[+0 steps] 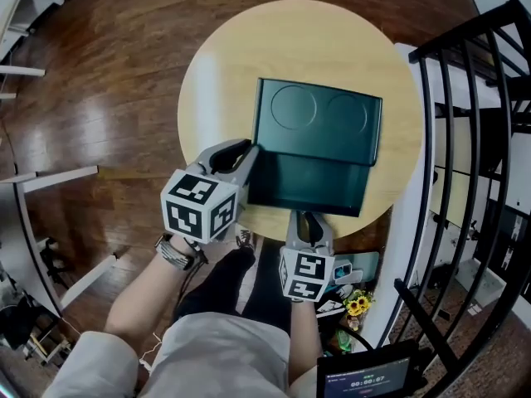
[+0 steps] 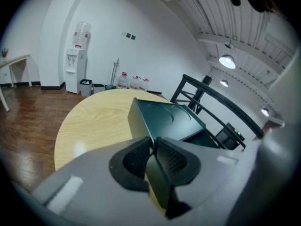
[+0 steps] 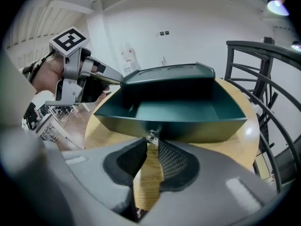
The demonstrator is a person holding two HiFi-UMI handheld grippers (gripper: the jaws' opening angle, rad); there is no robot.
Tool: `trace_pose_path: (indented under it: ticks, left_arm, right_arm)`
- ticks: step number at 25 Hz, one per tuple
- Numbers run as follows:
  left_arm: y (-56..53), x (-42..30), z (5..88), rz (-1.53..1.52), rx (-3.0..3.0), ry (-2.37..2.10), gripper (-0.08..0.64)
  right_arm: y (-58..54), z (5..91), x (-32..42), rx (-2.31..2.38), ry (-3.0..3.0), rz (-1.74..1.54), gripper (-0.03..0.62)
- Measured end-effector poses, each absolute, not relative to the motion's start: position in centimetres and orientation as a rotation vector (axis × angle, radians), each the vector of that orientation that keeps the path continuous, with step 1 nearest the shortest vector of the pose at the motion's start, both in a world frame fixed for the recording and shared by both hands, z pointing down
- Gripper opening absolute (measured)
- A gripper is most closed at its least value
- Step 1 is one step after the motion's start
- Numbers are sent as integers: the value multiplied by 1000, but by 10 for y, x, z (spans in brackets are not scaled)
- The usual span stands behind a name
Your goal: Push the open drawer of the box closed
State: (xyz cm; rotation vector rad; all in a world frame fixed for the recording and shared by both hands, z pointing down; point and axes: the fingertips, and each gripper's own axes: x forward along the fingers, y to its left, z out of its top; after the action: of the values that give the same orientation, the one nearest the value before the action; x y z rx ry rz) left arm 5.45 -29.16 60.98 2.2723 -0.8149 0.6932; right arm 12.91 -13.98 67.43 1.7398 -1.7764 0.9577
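Observation:
A dark green box (image 1: 319, 114) stands on a round wooden table (image 1: 224, 65), and its drawer (image 1: 311, 181) is pulled out toward me. My left gripper (image 1: 246, 149) is at the drawer's left side, just in front of the box. In the left gripper view its pads (image 2: 171, 159) close on the drawer's thin left wall (image 2: 157, 182), with the box (image 2: 164, 117) just beyond. My right gripper (image 1: 309, 216) is at the drawer's front. Its fingertips (image 3: 151, 142) hold the small metal knob (image 3: 151, 136) below the empty drawer (image 3: 174, 109).
A black metal railing (image 1: 465, 139) runs close along the table's right side. Brown wooden floor surrounds the table, and white furniture legs (image 1: 50, 177) stand at the left. A water dispenser (image 2: 75, 69) stands by the far wall. Small items and flowers (image 1: 358, 305) lie under the table's near edge.

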Motion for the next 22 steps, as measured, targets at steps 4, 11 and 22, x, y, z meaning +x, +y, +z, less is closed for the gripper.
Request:
trace_pose_path:
  ticks: [4, 11, 22]
  left_arm:
    - [-291, 55, 610, 731, 2294, -812, 57]
    - [-290, 56, 610, 727, 2265, -816, 55]
    - [-287, 55, 609, 756, 2254, -836, 55]
  right_arm:
    - [-145, 671, 133, 1743, -1774, 955, 78]
    - [-156, 668, 138, 1744, -1787, 937, 80]
    - [-188, 665, 146, 1722, -1846, 892, 80]
